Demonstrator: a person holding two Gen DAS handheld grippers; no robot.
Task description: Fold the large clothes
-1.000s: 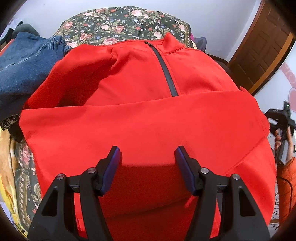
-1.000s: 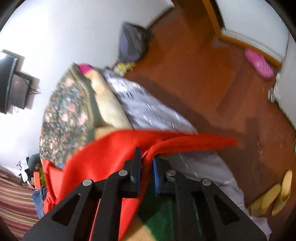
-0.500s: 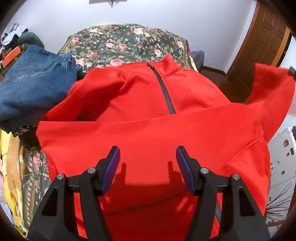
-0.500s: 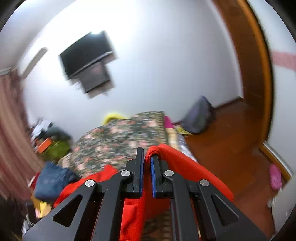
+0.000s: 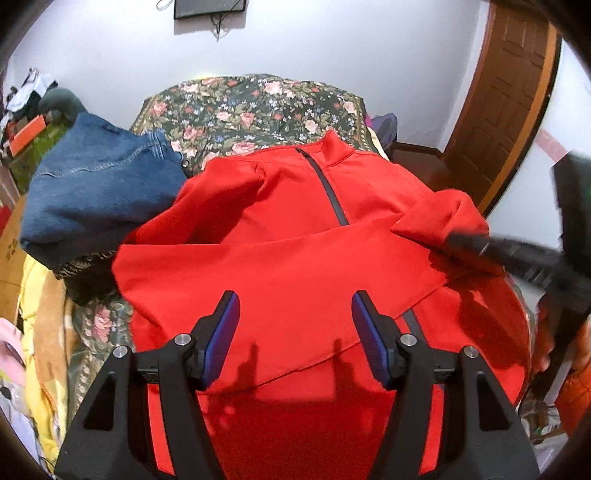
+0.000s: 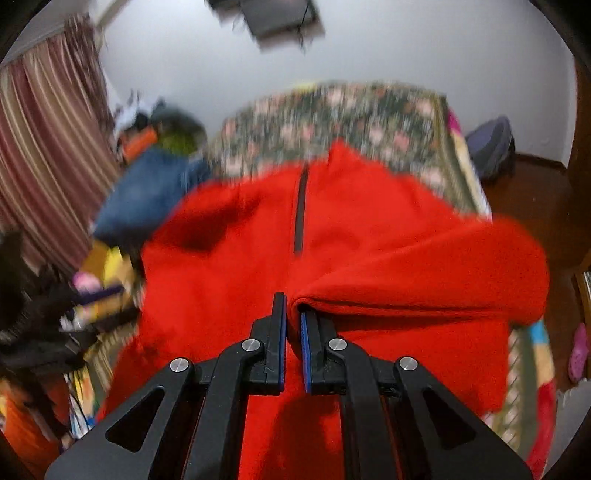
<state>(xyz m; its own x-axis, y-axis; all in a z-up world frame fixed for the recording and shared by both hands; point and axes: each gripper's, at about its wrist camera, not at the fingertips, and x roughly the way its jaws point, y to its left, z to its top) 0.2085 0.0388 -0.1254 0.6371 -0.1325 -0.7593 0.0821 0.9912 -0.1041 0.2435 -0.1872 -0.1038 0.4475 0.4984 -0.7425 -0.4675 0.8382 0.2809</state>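
A red zip-neck jacket (image 5: 280, 229) lies front up on the floral bedspread (image 5: 258, 107), one sleeve folded across its chest. My left gripper (image 5: 295, 332) is open and empty above the jacket's lower part. My right gripper (image 6: 293, 321) is shut on the right sleeve (image 6: 424, 273) and holds it over the jacket's body (image 6: 229, 280). In the left wrist view the right gripper (image 5: 458, 242) comes in blurred from the right with the sleeve end (image 5: 439, 218) in it.
A folded blue denim garment (image 5: 99, 192) lies left of the jacket. A pile of clothes (image 5: 33, 332) sits at the bed's left edge. A brown door (image 5: 502, 110) and wooden floor are to the right. A TV (image 5: 210, 7) hangs on the far wall.
My right gripper has lifted the right sleeve off the bed's side and swung it up and over onto the jacket's body. The left gripper has risen slightly and stays open.
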